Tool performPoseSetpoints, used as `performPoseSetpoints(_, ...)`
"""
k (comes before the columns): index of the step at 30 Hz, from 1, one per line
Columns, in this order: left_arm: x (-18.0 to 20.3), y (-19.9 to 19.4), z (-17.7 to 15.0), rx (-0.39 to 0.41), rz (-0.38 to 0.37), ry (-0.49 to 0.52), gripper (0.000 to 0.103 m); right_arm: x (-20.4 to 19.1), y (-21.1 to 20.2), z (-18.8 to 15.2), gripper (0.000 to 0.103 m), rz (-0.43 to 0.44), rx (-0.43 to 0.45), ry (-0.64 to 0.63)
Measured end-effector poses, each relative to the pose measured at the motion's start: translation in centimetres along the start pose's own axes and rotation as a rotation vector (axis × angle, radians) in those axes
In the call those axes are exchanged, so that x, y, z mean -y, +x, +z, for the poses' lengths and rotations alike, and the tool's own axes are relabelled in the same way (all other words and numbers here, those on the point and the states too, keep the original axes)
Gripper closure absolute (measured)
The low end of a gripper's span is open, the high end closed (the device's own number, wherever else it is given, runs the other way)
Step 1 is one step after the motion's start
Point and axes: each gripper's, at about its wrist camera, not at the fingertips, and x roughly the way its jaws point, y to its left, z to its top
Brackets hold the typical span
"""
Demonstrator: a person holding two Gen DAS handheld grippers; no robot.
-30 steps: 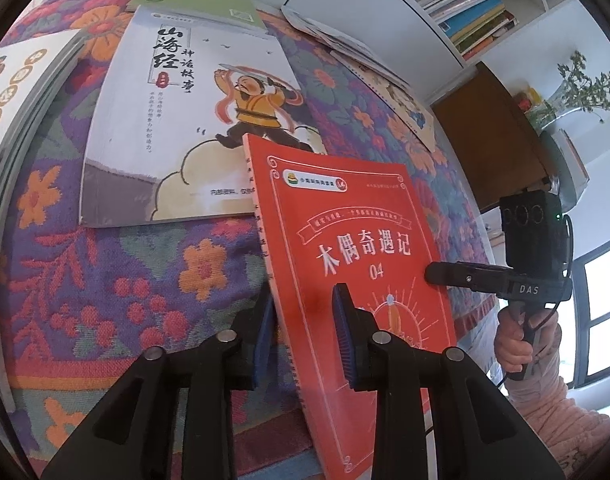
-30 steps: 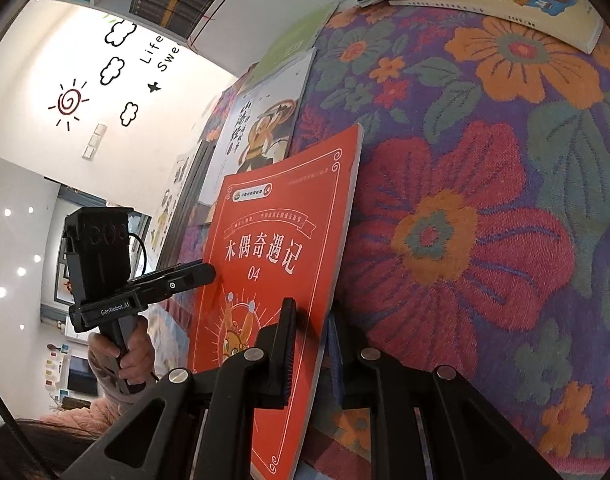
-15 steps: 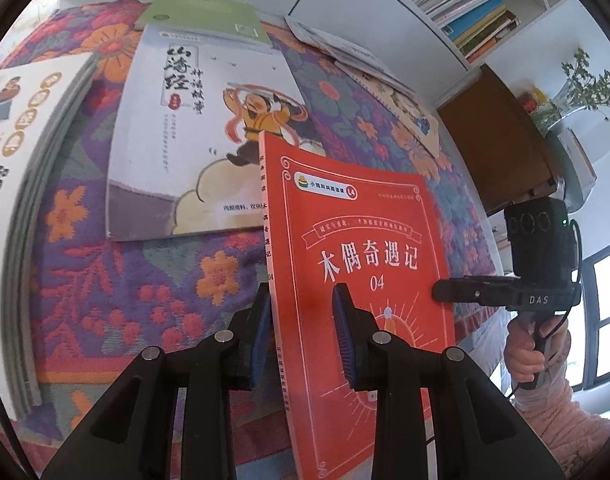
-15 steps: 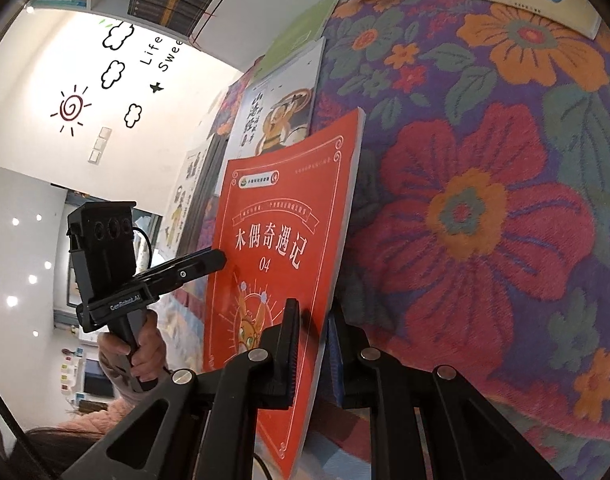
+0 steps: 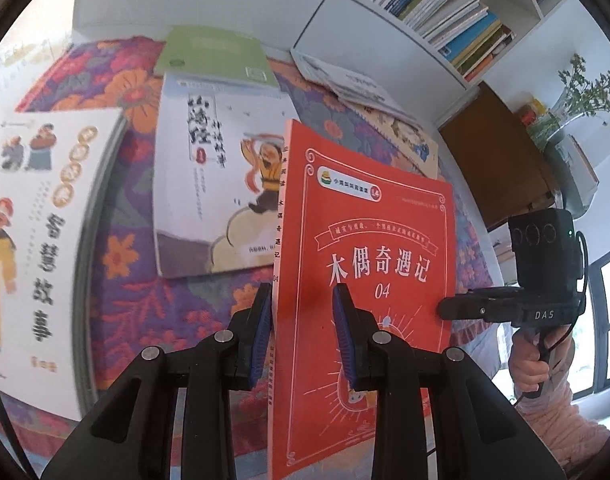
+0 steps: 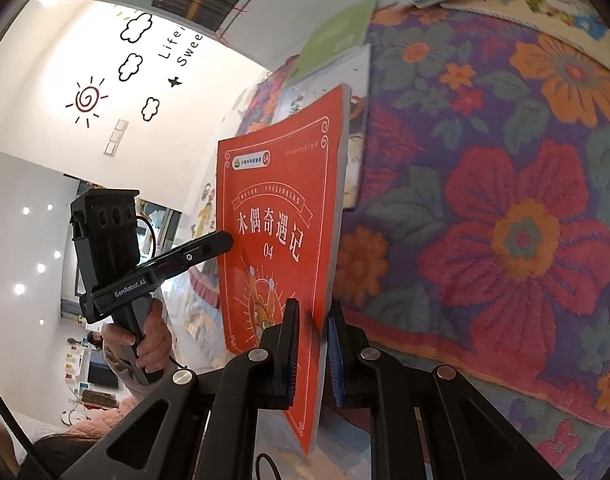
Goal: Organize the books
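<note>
**Above the floral worktop: one red book, two claws**

Above the floral worktop (image 5: 117,248), the red book (image 5: 369,248) stands upright, pinched by left claw (image 5: 303,332) and right claw (image 6: 311,348). Only the left view shows the bookshelf (image 5: 437,4); only the right, wall doodles (image 6: 87,98).

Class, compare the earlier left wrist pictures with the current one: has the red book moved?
Yes. The red book has risen off the floral cloth, its top edge now overlapping higher on the white storybook lying behind.

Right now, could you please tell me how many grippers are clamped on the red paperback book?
2: the left gripper pinches the red paperback book near its spine edge, and the right gripper clamps the opposite edge, holding it above the floral cloth.
</note>
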Motion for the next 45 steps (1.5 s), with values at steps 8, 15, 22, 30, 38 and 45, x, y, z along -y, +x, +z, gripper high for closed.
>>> performPoseSetpoints(8,-0.3,-2.8,1.2,0.058,0.011,0.001,0.076,-1.5,0.7,0.3,0.089,0.033,-0.019,-0.023)
performPoseSetpoints(15,-1.1,-4.3,1.5,0.089,0.029,0.001,0.075,-2.8,1.3,0.6,0.089,0.057,-0.016,-0.048)
performPoseSetpoints(22,-1.5,-5.4,1.6,0.114,0.039,-0.001,0.075,-3.4,1.6,0.9,0.089,0.073,-0.016,-0.060)
performPoseSetpoints(30,-2.4,-6.7,1.9,0.139,0.046,-0.011,0.075,-4.1,2.8,1.6,0.089,0.085,-0.026,-0.072)
performPoseSetpoints(38,-3.7,-8.5,2.6,0.178,0.071,-0.030,0.075,-4.6,3.6,2.0,0.089,0.109,-0.034,-0.103)
performPoseSetpoints(45,-5.4,-10.2,3.0,0.212,0.098,-0.047,0.074,-5.1,4.9,2.4,0.089,0.123,-0.043,-0.120)
